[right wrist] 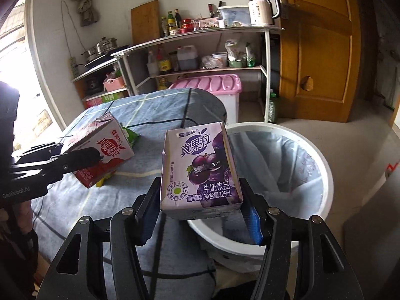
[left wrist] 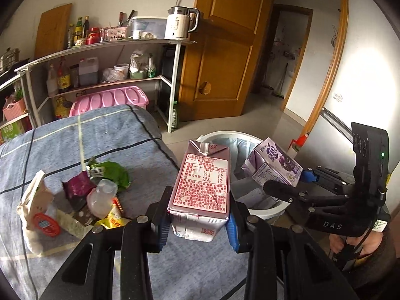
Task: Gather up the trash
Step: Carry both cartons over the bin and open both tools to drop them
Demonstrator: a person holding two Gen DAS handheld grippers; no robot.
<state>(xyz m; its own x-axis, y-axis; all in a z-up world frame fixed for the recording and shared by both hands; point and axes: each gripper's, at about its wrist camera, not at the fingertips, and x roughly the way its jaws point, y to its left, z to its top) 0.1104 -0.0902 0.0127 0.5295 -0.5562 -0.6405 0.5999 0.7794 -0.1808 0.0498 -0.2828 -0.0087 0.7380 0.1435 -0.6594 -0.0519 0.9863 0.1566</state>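
Looking through the left wrist camera first: the left tool (left wrist: pixel 197 221) has its blue pads clamped on the lower sides of a red milk carton (left wrist: pixel 201 190), nutrition label facing the lens, jaws only as far apart as the carton is wide. Taking the white trash bin (left wrist: pixel 265 210) as the landmark, this carton sits just left of its rim, over the edge of the table (left wrist: pixel 62 140) with the blue checked cloth. Further left of the bin, on that cloth, there's a heap of leftover trash: a green wrapper (left wrist: pixel 112 171), a clear plastic bottle (left wrist: pixel 101 197), a maroon packet (left wrist: pixel 77 185) and a pale paper bag (left wrist: pixel 35 205). Over the bin itself, the right tool (left wrist: pixel 283 181) comes in from the right side holding a purple milk carton (left wrist: pixel 275 165). Switching to the right wrist camera: the right tool (right wrist: pixel 201 213) grips the purple milk carton (right wrist: pixel 200 170) by its sides, front print facing the lens, jaws spread fairly wide to fit it. The carton hangs at the left rim of the white trash bin (right wrist: pixel 322 165), which has a bluish liner bag (right wrist: pixel 272 165) inside. Left of the bin, above the table (right wrist: pixel 155 110), the left tool (right wrist: pixel 86 160) holds the red milk carton (right wrist: pixel 102 150) tilted.
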